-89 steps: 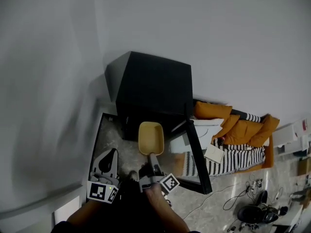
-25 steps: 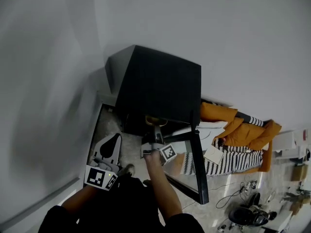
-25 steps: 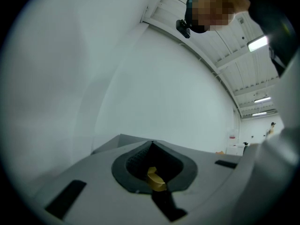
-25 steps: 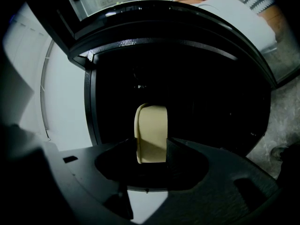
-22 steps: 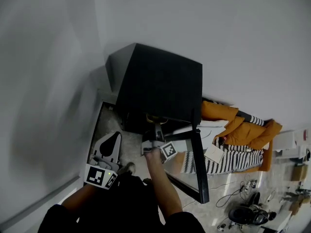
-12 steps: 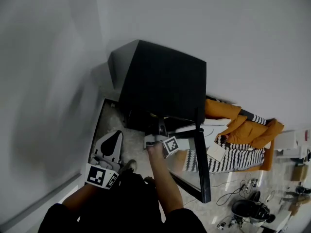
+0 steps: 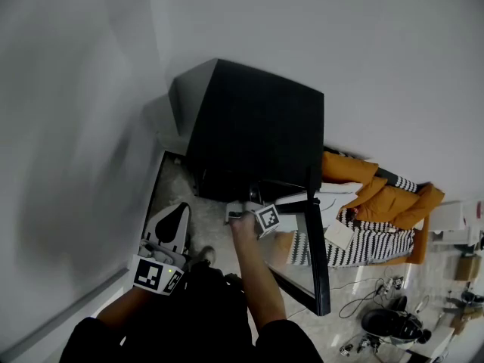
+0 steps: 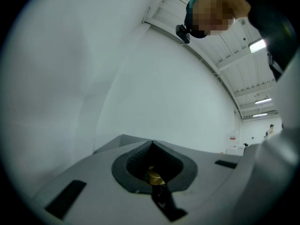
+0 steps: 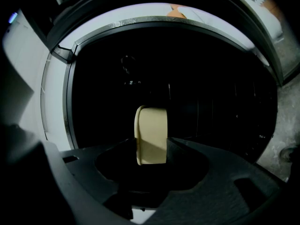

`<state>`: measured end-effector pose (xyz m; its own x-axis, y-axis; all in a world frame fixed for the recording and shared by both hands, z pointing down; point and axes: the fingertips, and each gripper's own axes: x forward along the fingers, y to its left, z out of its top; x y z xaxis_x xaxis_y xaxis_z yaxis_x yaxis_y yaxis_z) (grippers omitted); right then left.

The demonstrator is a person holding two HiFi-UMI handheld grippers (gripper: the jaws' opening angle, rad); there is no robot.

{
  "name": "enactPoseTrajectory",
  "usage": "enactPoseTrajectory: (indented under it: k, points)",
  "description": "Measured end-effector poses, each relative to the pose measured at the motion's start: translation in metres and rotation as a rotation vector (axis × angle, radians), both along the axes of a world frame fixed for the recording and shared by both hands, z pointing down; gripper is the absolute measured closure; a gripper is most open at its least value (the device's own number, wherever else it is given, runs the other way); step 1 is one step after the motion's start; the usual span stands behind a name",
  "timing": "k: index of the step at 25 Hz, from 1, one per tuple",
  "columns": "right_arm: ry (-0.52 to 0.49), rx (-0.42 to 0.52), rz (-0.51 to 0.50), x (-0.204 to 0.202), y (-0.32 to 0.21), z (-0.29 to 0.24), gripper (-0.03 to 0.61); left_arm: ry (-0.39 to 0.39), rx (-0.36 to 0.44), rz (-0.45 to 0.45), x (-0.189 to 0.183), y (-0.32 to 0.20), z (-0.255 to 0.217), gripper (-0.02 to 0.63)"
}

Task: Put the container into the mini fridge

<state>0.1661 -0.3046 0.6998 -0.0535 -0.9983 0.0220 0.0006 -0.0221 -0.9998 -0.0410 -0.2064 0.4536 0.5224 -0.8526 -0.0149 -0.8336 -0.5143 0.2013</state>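
At the lower left of the head view, the left gripper (image 7: 175,218) hangs idle beside the person's body, well apart from the work. Its own view shows its jaws pressed together on nothing, aimed at a bare white wall. In the middle of the head view stands the black mini fridge (image 7: 253,131), seen from above. The right gripper (image 7: 248,203) reaches into its open front just below the top panel, so this is clearly the nearer hand. From above, the fridge top hides the container. In the right gripper view, the cream container (image 9: 151,135) sits dead centre, straight ahead of the gripper and against the dark interior. The jaws stand wide, and their pads appear to press on both of its sides. Its long axis seems to run away from the gripper, deeper into the fridge. To the right in the head view, the open fridge door (image 7: 316,248) juts toward the lower right.
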Motion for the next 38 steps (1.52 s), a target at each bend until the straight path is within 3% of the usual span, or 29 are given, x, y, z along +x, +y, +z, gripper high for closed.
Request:
enactPoseTrajectory:
  k: [38]
  points:
    - [0.033, -0.038, 0.056, -0.004, -0.049, 0.011, 0.387, 0.007, -0.017, -0.031, -0.026, -0.018, 0.005, 0.609]
